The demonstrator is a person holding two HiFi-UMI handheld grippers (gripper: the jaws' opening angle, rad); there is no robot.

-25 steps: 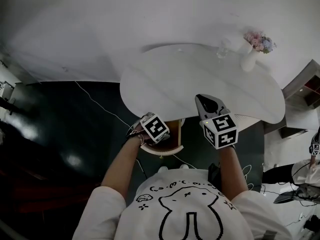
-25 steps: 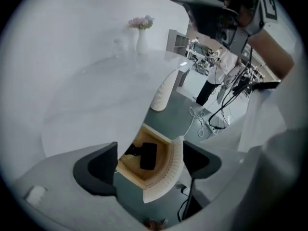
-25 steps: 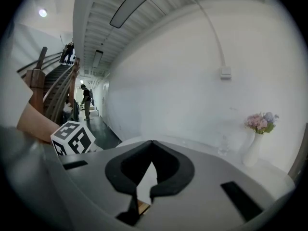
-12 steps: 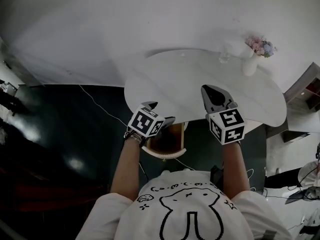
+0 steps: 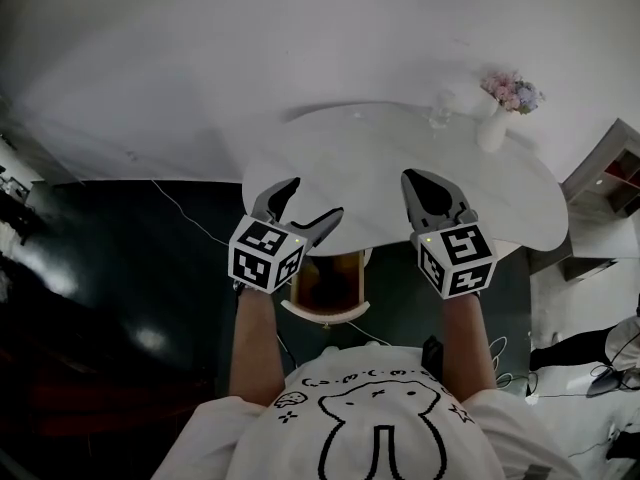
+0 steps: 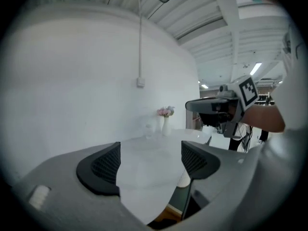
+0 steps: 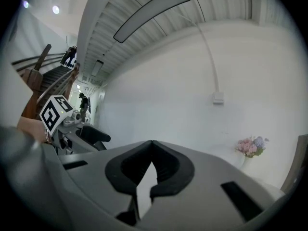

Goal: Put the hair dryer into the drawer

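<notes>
Nearest us is a white T-shirt [image 5: 375,418] with a black line print. Both bare forearms reach forward from it. Each hand carries a grey hard-plastic gripper capped by a cube of black-and-white square markers.

The left gripper [image 5: 312,200] has its claw wide. Its two dark, ribbed pads [image 6: 103,165] stand well apart, with only the table surface showing between them. The right gripper [image 5: 418,180] has its claw closed, ribbed pad tips [image 7: 166,165] touching and nothing held. Both hover over the near edge of the tabletop [image 5: 400,148], a smooth white oval.

Under that near edge, between the grippers, the drawer [image 5: 326,314] stands pulled out. It has a curved white front and a brown, wood-toned inside. Its far part runs beneath the tabletop and the interior is dim, so we cannot make out any contents. We cannot locate the hair dryer in any view.

At the far right edge stand a clear glass [image 5: 440,114] and a white vase [image 5: 490,130] of pink and blue flowers [image 5: 514,88]. A thin cable [image 5: 190,208] crosses the dark glossy floor [image 5: 110,268] at left.
</notes>
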